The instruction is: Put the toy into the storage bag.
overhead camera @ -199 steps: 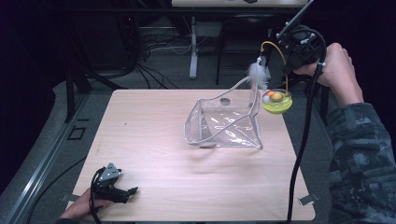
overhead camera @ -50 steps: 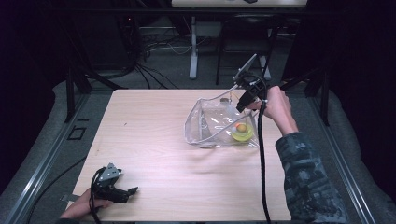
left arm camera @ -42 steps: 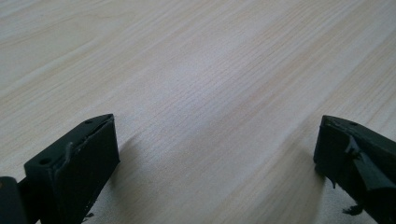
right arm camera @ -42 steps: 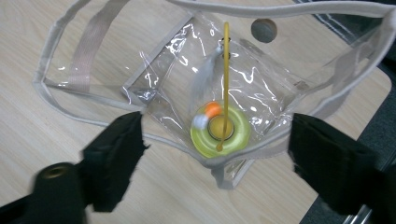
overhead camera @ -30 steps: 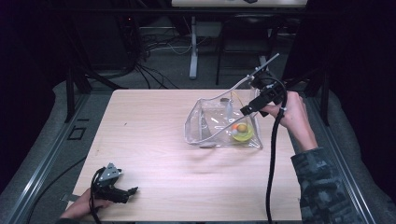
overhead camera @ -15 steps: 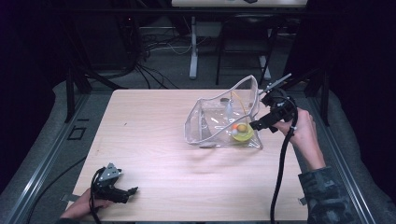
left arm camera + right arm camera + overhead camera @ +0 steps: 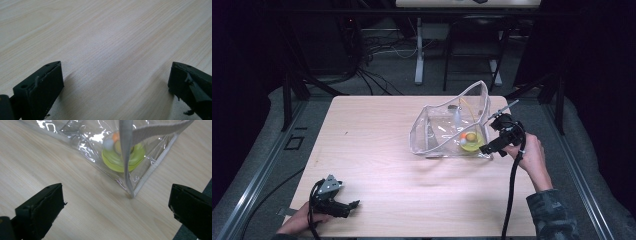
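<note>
On the tabletop (image 7: 412,175) towards its right edge stands the clear bag (image 7: 447,127), a yellow-green toy (image 7: 123,156) lying on its floor; my right tongs (image 7: 490,148) hang released just beside its near corner, the left tongs (image 7: 115,85) parked released, well apart; I judge the step is withdrawing, best done without snagging the white strap (image 7: 126,152); the bag's long axis runs across me, mouth upward.

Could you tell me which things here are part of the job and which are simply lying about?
Part of the job:
- clear bag
- yellow-green toy inside that bag
- right gripper, jaws open, beside the bag

Lying about:
- left gripper, open, idle at the table near corner
- cables on the floor beyond
</note>
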Demonstrator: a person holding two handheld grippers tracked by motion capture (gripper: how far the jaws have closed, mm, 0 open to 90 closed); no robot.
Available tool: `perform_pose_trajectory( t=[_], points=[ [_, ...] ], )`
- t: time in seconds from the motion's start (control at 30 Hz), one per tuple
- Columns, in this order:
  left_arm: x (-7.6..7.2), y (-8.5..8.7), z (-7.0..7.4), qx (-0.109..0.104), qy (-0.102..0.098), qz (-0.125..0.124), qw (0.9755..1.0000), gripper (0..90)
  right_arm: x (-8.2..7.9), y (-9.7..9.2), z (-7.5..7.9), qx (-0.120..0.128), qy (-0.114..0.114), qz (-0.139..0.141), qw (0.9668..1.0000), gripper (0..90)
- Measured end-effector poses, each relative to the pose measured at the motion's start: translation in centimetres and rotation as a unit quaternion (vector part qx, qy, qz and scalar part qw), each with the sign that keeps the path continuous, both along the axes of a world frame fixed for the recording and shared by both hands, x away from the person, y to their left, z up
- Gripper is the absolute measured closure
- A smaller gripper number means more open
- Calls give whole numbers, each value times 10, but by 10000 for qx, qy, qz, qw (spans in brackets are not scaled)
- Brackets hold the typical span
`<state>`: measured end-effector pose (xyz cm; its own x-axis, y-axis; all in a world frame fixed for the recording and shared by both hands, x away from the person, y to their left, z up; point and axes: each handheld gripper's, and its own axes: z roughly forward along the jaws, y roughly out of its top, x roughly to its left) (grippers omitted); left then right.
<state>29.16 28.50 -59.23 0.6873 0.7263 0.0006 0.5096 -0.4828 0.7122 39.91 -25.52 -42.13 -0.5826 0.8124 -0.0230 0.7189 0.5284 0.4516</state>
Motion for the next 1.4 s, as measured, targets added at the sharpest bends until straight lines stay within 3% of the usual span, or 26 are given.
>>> perform_pose_trajectory(
  t=[0.37,0.47,0.57,0.63,0.7,0.83,0.97,1.1,1.17,1.2,1.27,1.33,1.4],
  points=[
    [0,0,0,8,-4,-6,10000,0,-2,-23,-52,68,207,-175,9996,0],
    [0,0,0,-3,0,2,10000,0,-4,-26,-63,123,300,-221,9992,0],
    [0,0,0,-3,-2,2,10000,0,-7,-32,-71,5,312,-226,9993,0],
    [0,0,0,-2,-1,2,10000,0,-8,-35,-78,110,395,-236,9989,0],
    [0,0,0,-2,-1,2,10000,0,-10,-38,-84,-5,363,-266,9990,0],
    [0,0,0,-7,0,14,10000,0,-15,-44,-96,84,335,-310,9989,0],
    [0,0,0,-5,0,9,10000,0,-19,-50,-104,121,388,-200,9990,0],
    [0,0,0,-6,2,11,10000,0,-23,-56,-111,247,397,-290,9985,0],
    [0,0,0,-7,2,9,10000,0,-25,-58,-114,199,429,-306,9984,0],
    [0,0,0,-7,2,12,10000,0,-26,-59,-115,50,426,-307,9986,0],
    [0,0,0,-4,2,9,10000,0,-28,-59,-119,155,503,-318,9981,0],
    [0,0,0,-4,4,8,10000,0,-30,-58,-119,-53,416,-300,9987,0],
    [0,0,0,-5,3,6,10000,0,-31,-57,-119,-64,451,-300,9985,0]
  ],
)
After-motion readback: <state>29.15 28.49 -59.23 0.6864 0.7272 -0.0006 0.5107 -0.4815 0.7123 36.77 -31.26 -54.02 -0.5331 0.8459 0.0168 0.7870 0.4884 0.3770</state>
